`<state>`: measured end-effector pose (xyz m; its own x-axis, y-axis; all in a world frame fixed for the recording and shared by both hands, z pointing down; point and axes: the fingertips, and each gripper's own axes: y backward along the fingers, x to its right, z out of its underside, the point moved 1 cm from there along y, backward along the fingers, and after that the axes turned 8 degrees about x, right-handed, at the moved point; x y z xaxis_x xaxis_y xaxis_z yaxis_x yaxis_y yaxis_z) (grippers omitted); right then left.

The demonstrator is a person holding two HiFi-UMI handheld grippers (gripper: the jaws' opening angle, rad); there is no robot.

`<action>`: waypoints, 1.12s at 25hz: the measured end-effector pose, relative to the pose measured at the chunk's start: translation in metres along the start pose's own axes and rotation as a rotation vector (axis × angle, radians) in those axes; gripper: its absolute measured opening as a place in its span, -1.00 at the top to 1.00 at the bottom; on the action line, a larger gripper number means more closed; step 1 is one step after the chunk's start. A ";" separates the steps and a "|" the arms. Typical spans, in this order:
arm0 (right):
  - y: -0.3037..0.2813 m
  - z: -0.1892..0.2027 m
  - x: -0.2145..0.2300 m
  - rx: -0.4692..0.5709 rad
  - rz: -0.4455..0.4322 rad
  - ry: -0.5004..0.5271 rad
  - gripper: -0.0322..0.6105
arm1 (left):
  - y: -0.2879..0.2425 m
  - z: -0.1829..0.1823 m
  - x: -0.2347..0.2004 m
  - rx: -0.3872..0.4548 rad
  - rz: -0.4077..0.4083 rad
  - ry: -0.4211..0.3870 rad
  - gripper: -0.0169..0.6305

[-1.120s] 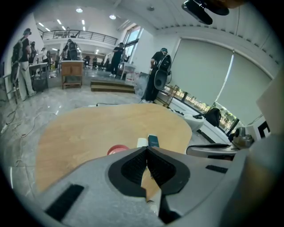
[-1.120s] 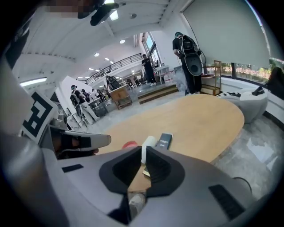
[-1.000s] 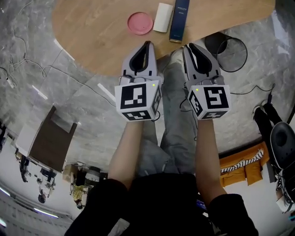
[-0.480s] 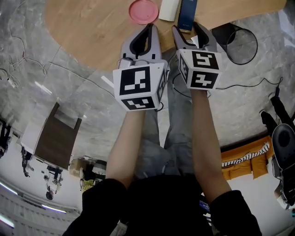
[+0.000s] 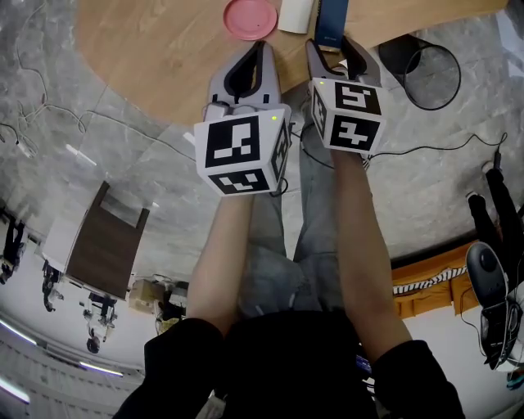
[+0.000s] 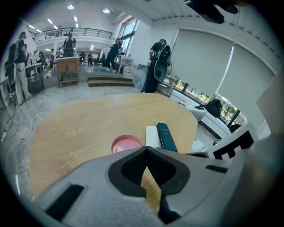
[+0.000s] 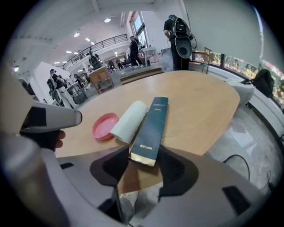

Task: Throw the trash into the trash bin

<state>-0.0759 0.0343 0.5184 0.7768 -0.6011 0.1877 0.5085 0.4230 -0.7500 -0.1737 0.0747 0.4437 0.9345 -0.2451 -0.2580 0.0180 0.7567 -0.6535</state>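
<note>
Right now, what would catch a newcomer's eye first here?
Two hand-held grippers with black-and-white marker cubes dominate: the left gripper shut, the right gripper, its jaws having just been opening, astride the near end of a dark box. Beside it on the wooden table lie a white roll and pink lid.

Both forearms (image 5: pixel 225 254) extended, left tongs (image 5: pixel 261 47) closed, right tongs (image 5: pixel 334 49) just opened, straddling box (image 7: pixel 150 128)
</note>
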 end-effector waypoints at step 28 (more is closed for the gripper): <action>0.121 0.036 0.188 0.216 0.174 -0.377 0.27 | -0.061 0.029 0.204 -0.127 0.273 -0.279 0.93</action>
<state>0.1451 -0.0034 0.4854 0.9177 -0.2378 0.3183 0.3938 0.6510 -0.6490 0.0256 -0.0043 0.4518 0.9596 0.1413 -0.2431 -0.2720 0.6860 -0.6748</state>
